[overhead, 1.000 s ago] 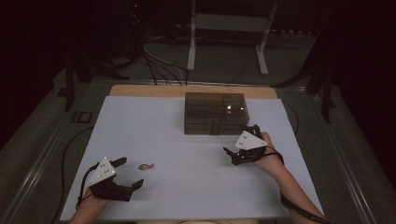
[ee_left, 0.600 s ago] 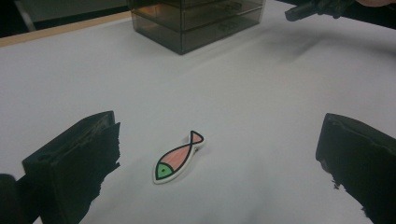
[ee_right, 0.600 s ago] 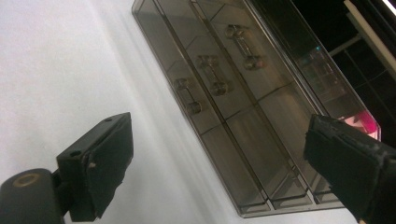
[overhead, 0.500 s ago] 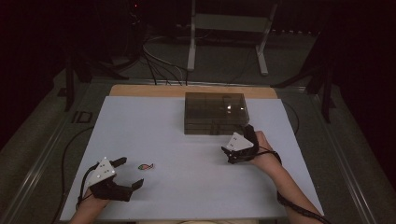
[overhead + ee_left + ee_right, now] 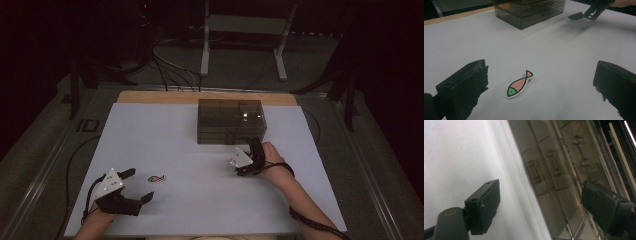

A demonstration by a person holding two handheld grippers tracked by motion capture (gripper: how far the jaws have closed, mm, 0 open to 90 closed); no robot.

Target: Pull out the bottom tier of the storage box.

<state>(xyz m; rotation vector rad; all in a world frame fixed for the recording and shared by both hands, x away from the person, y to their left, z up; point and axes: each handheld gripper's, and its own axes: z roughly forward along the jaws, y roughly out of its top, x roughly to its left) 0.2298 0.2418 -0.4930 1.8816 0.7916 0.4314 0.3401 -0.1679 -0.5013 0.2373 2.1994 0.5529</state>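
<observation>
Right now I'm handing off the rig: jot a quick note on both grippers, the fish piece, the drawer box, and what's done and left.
Left gripper: open, low over the white table, holding nothing. The fish piece lies flat between its jaws, untouched.
Right gripper: open and empty, just in front of the smoky drawer box, jaws just been closing a little, facing the drawer handles.
Done: nothing picked up; drawers look shut.
Left, probably: open a drawer, grasp the fish, put it in.
</observation>
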